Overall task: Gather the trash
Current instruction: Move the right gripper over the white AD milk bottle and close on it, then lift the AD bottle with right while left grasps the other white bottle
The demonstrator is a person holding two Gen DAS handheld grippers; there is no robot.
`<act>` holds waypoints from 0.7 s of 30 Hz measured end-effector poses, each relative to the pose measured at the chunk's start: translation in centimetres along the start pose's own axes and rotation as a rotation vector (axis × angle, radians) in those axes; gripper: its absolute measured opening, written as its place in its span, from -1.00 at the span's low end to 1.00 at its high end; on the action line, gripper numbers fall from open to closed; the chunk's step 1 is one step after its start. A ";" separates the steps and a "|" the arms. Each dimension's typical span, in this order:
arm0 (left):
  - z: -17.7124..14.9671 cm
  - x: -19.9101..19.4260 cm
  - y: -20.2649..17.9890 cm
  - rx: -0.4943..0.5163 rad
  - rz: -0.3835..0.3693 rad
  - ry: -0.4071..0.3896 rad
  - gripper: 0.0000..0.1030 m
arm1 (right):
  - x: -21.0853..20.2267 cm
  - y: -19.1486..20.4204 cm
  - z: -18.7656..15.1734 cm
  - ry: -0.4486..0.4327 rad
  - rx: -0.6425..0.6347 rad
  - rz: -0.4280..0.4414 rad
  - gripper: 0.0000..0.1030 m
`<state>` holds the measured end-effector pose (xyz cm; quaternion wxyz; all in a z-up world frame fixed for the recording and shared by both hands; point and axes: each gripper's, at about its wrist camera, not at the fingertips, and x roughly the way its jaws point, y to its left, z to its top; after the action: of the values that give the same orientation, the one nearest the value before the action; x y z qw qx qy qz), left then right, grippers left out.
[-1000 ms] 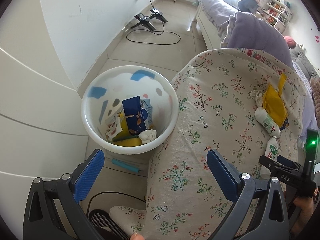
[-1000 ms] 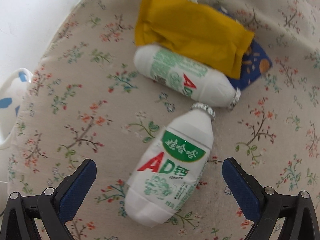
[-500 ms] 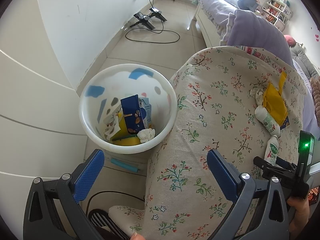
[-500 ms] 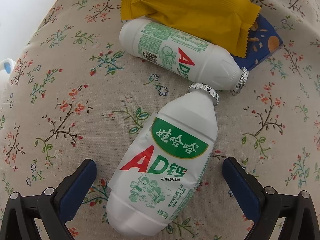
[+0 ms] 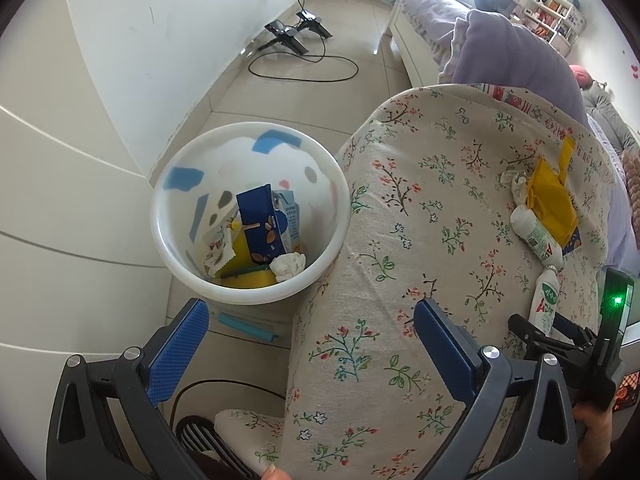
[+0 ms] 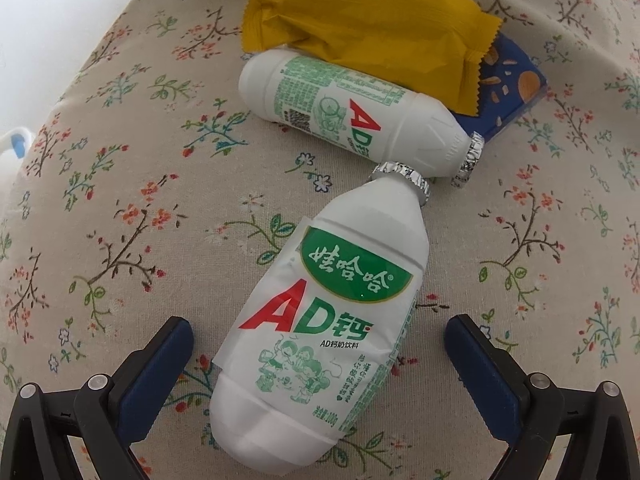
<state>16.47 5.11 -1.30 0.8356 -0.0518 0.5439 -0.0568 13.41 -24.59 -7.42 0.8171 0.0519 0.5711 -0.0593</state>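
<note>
A white AD milk bottle (image 6: pixel 324 344) lies on the floral cloth (image 6: pixel 120 208), its base between the wide-apart fingers of my open right gripper (image 6: pixel 320 344). A second white bottle (image 6: pixel 352 112) lies behind it, foil necks almost touching. A yellow wrapper (image 6: pixel 360 20) overlaps the second bottle and a blue packet (image 6: pixel 508 92). In the left wrist view the near bottle (image 5: pixel 546 300), the far bottle (image 5: pixel 538 236), the wrapper (image 5: pixel 550 196) and a crumpled tissue (image 5: pixel 516 182) sit at the right. My left gripper (image 5: pixel 312 340) hangs open over the cloth's edge, beside the white trash bin (image 5: pixel 248 296).
The bin holds a blue carton (image 5: pixel 260 228), yellow wrappers and a tissue ball (image 5: pixel 288 266). A white wall (image 5: pixel 120 40) stands to the left. A cable and black stands (image 5: pixel 296 32) lie on the tiled floor. Purple bedding (image 5: pixel 512 48) is piled behind the cloth-covered surface.
My right gripper has come closer to the near bottle, which now fills more of the view and lies between the fingers. The left gripper has barely shifted.
</note>
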 end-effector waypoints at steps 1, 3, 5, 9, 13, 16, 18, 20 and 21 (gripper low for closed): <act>0.0 0.0 -0.1 0.000 -0.003 0.000 1.00 | -0.1 -0.1 0.1 0.008 -0.004 0.005 1.00; 0.1 0.1 -0.6 0.003 -0.007 0.000 1.00 | -0.3 -0.3 -0.1 0.011 -0.005 0.004 0.98; 0.1 0.2 -1.1 0.009 -0.012 0.003 1.00 | -0.7 -0.7 -0.3 0.004 -0.010 0.002 0.89; 0.2 0.6 -2.5 0.030 -0.016 0.010 1.00 | -1.7 -1.1 -0.9 -0.023 -0.047 0.007 0.46; 0.2 1.0 -3.9 0.049 -0.022 0.019 1.00 | -2.6 -2.1 -1.6 -0.033 -0.070 0.012 0.13; 0.2 1.3 -5.1 0.059 -0.032 0.025 1.00 | -3.1 -3.5 -1.9 -0.029 -0.065 0.026 0.07; 0.3 1.5 -5.9 0.065 -0.042 0.029 1.00 | -3.7 -4.8 -2.0 -0.031 -0.050 0.038 0.07; 0.3 1.7 -6.9 0.073 -0.050 0.032 1.00 | -4.3 -6.2 -2.1 -0.037 -0.029 0.050 0.06; 0.3 1.9 -7.5 0.077 -0.054 0.035 1.00 | -4.6 -6.8 -2.2 -0.039 -0.018 0.059 0.06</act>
<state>17.21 -2.54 -1.77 0.8256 -0.0333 0.5541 -0.1014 8.78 -30.79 -3.93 0.8298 0.0600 0.5539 -0.0311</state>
